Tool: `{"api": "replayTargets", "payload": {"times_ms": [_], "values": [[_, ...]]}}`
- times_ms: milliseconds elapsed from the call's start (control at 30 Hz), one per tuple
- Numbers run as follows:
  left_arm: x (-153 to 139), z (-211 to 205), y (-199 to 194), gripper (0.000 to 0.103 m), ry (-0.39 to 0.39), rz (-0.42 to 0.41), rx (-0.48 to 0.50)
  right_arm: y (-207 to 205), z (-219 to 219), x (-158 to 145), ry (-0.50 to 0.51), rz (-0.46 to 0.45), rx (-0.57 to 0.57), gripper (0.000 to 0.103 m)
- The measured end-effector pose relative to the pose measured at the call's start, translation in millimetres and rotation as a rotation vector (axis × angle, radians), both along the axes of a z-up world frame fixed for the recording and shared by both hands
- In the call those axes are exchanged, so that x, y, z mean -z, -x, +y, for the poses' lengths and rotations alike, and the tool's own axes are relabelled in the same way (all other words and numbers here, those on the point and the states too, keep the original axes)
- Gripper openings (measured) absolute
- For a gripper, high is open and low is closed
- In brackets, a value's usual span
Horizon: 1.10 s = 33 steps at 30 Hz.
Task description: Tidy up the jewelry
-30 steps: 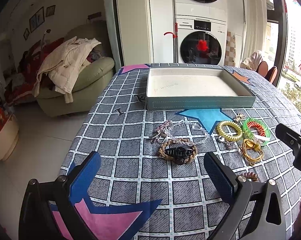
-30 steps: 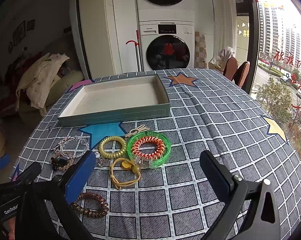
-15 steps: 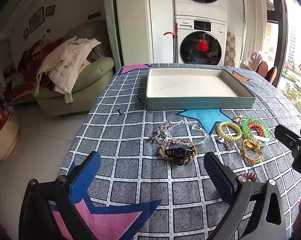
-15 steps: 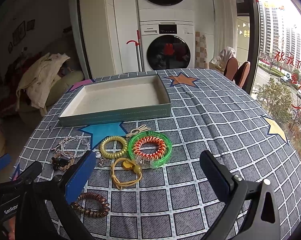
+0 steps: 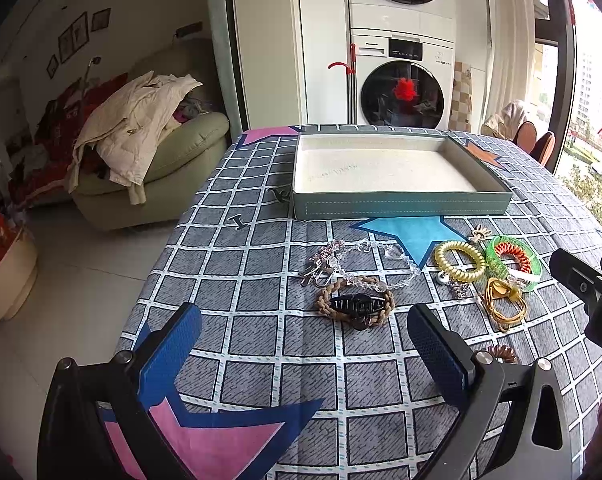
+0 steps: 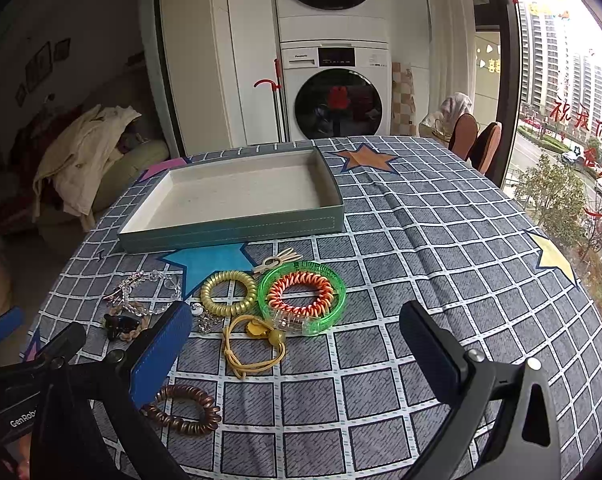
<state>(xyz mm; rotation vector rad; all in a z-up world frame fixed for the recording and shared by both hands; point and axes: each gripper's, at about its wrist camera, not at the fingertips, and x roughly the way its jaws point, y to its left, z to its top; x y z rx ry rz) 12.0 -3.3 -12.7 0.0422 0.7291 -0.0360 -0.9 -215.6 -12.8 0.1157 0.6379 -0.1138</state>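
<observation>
A teal tray [image 5: 401, 204] with a pale, bare floor stands at the table's far side; it also shows in the right wrist view [image 6: 233, 232]. In front of it lie a braided ring with a black hair clip [image 5: 355, 306], a crystal chain [image 5: 365, 258], a yellow coil tie [image 6: 228, 293], a green bangle around an orange coil [image 6: 302, 296], a yellow cord tie [image 6: 253, 344] and a brown coil tie [image 6: 183, 408]. My left gripper [image 5: 301, 340] is open, just short of the clip. My right gripper [image 6: 297, 346] is open, over the cord tie.
A grid-patterned tablecloth with stars [image 6: 441, 264] covers the table. Its left edge drops to the floor near a sofa with clothes [image 5: 141, 148]. Stacked washing machines [image 5: 401, 80] stand behind; chairs [image 6: 477, 144] sit at the far right.
Both grippers have crept slightly forward toward the jewelry. Nothing on the table has moved.
</observation>
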Motion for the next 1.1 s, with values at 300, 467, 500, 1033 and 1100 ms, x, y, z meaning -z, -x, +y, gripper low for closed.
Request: {"api": "replayTargets", "payload": {"times_ms": [300,467,500,1033,1100], "values": [[-0.4,-1.7,0.2,0.103,-0.006,0.015,0.000,0.1,-0.2,0.1,0.000,0.000,0.000,0.103],[-0.6,-2.3,0.4,0.103,-0.006,0.006,0.000,-0.1,2.0,0.8,0.003,0.001,-0.006,0.103],[-0.7,-2.2,0.2,0.103,-0.005,0.005,0.000,0.0,2.3,0.7,0.003,0.001,-0.007,0.103],[-1.0,-3.3,-0.6,0.103,-0.012,-0.001,-0.004,-0.3,2.9,0.9,0.001,0.003,-0.007,0.103],[-1.0,-2.9,-1.6,0.103,-0.007,-0.001,-0.006,-0.4,2.8,1.3,-0.001,0.005,-0.007,0.103]]}}
